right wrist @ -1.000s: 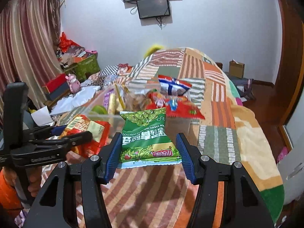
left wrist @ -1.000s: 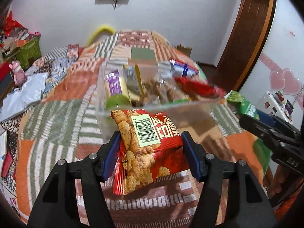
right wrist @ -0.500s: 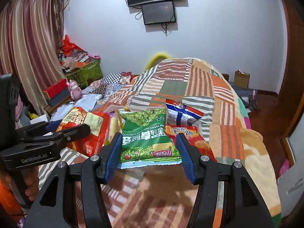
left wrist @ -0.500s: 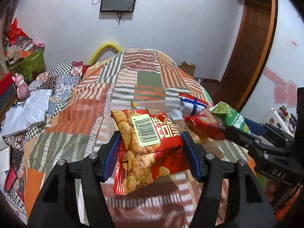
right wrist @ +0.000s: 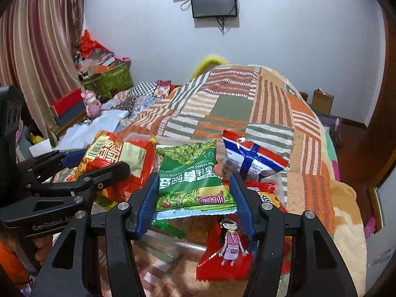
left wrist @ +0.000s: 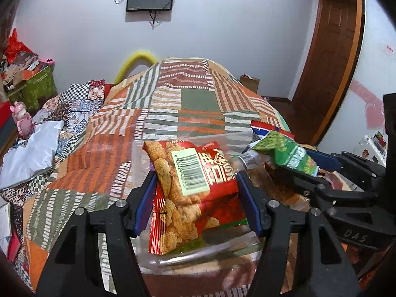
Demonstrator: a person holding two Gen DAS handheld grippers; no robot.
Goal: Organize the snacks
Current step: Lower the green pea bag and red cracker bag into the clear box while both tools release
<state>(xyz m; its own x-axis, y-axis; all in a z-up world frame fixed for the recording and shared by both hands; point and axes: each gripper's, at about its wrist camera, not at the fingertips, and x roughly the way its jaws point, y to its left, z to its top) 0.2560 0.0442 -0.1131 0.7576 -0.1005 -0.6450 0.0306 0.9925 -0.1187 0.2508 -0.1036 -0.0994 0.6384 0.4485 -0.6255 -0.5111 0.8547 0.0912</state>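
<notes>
My left gripper (left wrist: 195,198) is shut on a red snack bag (left wrist: 198,180) with a white barcode label. The bag hangs over a clear plastic box (left wrist: 195,257) on the bed. Beside it, my right gripper (right wrist: 193,198) is shut on a green pea snack bag (right wrist: 190,173), also above the box's near rim (right wrist: 188,247). Each view shows the other gripper: the left gripper (right wrist: 99,165) with its red bag (right wrist: 116,156), and the green bag (left wrist: 284,151) at the right. In the box lie a blue, red and white bag (right wrist: 250,158) and a red packet with a cartoon girl (right wrist: 227,250).
The box sits on a patchwork blanket (left wrist: 193,99) covering the bed. White cloth and patterned fabric (left wrist: 32,153) are piled at the left, with a pink toy (right wrist: 91,104) and a green crate (right wrist: 111,79) behind. A wooden door (left wrist: 331,57) stands at the right.
Both grippers have moved forward with their bags. The clear box, ahead of them before, now lies right under the bags.
</notes>
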